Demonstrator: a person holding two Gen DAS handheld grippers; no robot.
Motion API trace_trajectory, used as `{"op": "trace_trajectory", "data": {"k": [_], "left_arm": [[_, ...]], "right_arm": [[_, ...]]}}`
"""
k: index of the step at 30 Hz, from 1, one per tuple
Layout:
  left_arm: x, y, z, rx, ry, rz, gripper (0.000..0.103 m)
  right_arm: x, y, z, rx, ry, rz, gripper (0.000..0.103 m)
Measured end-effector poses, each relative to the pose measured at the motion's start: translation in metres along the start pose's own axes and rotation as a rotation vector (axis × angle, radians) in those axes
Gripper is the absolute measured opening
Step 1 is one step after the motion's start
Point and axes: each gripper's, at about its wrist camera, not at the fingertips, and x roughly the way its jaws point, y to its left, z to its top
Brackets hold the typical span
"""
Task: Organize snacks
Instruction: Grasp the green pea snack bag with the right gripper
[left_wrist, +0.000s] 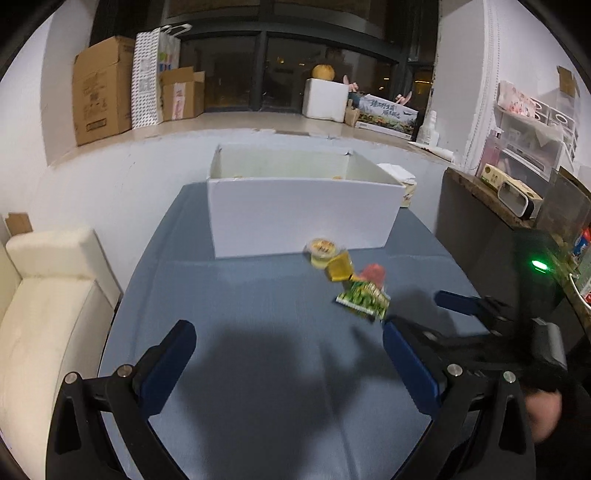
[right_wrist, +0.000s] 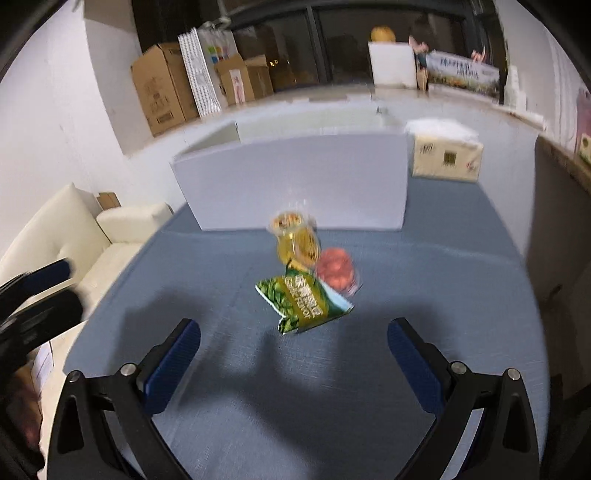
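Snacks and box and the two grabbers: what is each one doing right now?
White box: open on top, upright on the table.
Green packet: lying flat on the table, not held.
Red snack: on the table, behind the packet.
Yellow cups: on the table, by the box.
Left gripper: open, empty.
Right gripper: open, empty.

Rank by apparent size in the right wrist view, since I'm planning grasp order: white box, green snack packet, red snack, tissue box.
1. white box
2. tissue box
3. green snack packet
4. red snack
The packet lies nearer the camera than the tissue box, so their order is unsure.
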Motion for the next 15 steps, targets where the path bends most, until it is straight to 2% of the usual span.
{"op": "trace_trajectory", "data": {"k": [5,7,9,10,13,14,15], "left_arm": [[-0.009,0.013,-0.010,-0.023,0.006,0.020,0.103],[-0.008,0.016,-0.011,-0.027,0.010,0.023,0.103],[-0.008,0.017,-0.013,-0.030,0.013,0.021,0.103],[-0.006,0.018,-0.013,-0.031,0.016,0.021,0.103],[-0.002,0.017,-0.014,-0.034,0.024,0.014,0.103],[0.000,0.016,-0.014,-0.033,0.029,0.012,0.103],[0.002,0.015,-0.014,-0.031,0.032,0.011,0.103]], "right_arm": [[0.038,-0.004,0.011,0.023,0.043,-0.031,0.103],[0.051,-0.007,0.014,0.036,0.060,-0.037,0.099],[0.060,-0.007,0.016,0.028,0.074,-0.051,0.081],[0.062,-0.006,0.016,0.017,0.073,-0.067,0.080],[0.062,-0.002,0.019,0.004,0.072,-0.030,0.063],[0.062,-0.001,0.018,-0.006,0.077,-0.036,0.054],[0.061,0.000,0.017,-0.012,0.076,-0.028,0.051]]}}
